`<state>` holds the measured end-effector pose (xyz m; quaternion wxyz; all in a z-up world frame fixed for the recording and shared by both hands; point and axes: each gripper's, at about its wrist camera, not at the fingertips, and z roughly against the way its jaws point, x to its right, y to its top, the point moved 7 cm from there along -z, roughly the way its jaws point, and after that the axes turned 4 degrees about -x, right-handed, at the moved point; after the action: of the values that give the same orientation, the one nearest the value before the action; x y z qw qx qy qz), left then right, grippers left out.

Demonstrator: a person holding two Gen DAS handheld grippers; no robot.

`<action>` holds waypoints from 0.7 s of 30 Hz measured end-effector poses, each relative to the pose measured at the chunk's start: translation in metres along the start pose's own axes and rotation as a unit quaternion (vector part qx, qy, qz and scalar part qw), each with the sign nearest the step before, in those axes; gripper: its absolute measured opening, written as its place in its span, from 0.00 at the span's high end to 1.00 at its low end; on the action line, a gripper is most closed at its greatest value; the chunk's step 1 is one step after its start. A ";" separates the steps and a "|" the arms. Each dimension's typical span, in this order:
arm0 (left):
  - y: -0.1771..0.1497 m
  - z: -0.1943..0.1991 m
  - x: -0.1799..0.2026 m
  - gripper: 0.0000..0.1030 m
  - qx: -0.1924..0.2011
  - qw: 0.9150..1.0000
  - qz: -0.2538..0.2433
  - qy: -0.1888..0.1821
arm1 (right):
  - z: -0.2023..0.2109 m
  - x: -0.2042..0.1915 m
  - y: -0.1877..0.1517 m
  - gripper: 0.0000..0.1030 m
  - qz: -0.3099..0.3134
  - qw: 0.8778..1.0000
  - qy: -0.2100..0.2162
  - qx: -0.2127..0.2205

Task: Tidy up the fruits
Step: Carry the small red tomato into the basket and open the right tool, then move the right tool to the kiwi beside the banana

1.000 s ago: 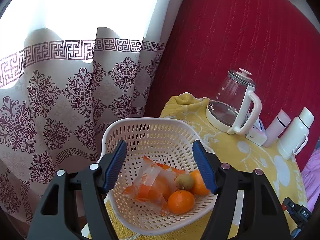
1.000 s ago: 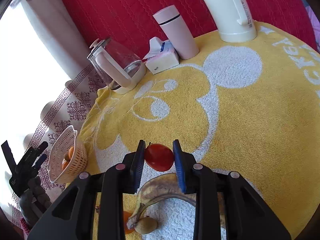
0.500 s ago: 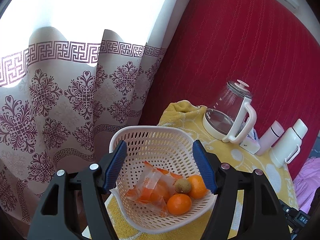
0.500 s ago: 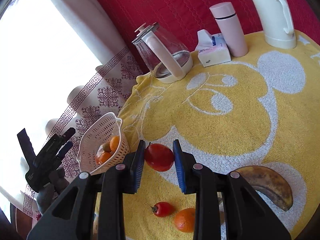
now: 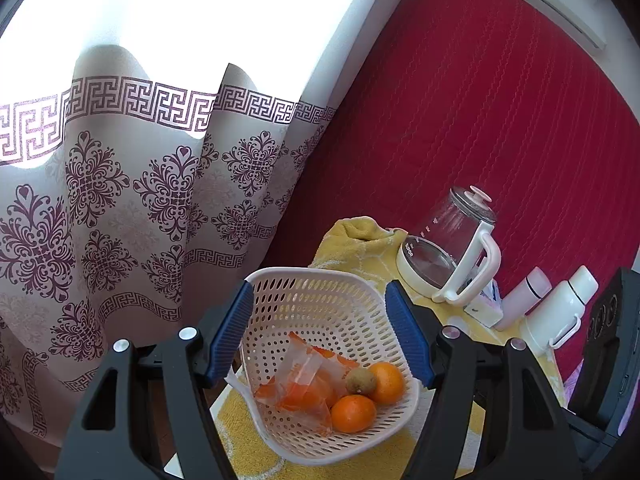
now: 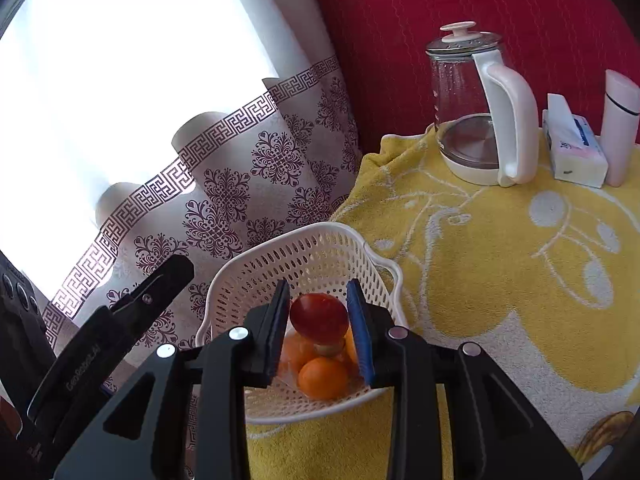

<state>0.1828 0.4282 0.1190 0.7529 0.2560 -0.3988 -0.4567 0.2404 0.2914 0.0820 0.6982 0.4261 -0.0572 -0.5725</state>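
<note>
Sunlit patterned curtain (image 5: 132,208) (purple motifs) beside a quilted red wall (image 5: 480,140).

— What sort of place is this?
— A home, a lived-in room by a window. A patterned curtain (image 5: 132,200) hangs with daylight behind it, next to a quilted red wall covering (image 5: 480,128).
— And the table?
— It's draped with a yellow cartoon-print towel (image 6: 500,280), not a proper cloth. On it stand a glass electric kettle (image 6: 476,108), a pack of tissues (image 6: 572,148), a pink flask (image 6: 620,128) and a white thermos (image 5: 560,312).
— Anything else domestic?
— A white plastic basket (image 5: 320,300) of fruit at the table's edge.
</note>
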 end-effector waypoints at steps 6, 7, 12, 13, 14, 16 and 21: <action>0.001 -0.001 -0.001 0.15 0.000 1.000 0.017 -0.015 | -0.003 0.002 -0.004 0.57 -0.002 1.000 -0.014 0.002; 0.001 0.000 0.000 0.13 0.001 1.000 0.016 -0.014 | -0.001 0.007 -0.006 0.56 -0.006 1.000 -0.018 0.004; -0.001 0.001 0.006 0.08 0.005 1.000 0.006 -0.010 | 0.021 0.038 -0.021 0.52 -0.009 0.998 -0.058 0.019; -0.002 0.001 0.007 0.08 0.006 1.000 0.005 -0.009 | 0.027 0.046 -0.023 0.52 -0.008 0.997 -0.070 0.022; -0.002 0.001 0.008 0.08 0.006 1.000 0.003 -0.009 | 0.033 0.055 -0.025 0.52 -0.009 0.996 -0.079 0.026; -0.005 0.001 0.013 0.08 0.002 1.000 -0.002 -0.011 | 0.048 0.073 -0.031 0.52 -0.016 0.995 -0.094 0.032; -0.013 -0.001 0.027 0.08 -0.002 1.000 -0.023 -0.015 | 0.081 0.117 -0.051 0.52 -0.047 0.991 -0.121 0.041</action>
<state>0.1846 0.3984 0.1191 0.7370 0.2567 -0.4028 -0.4781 0.1952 0.1502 0.0516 0.6401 0.3845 -0.1447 -0.6493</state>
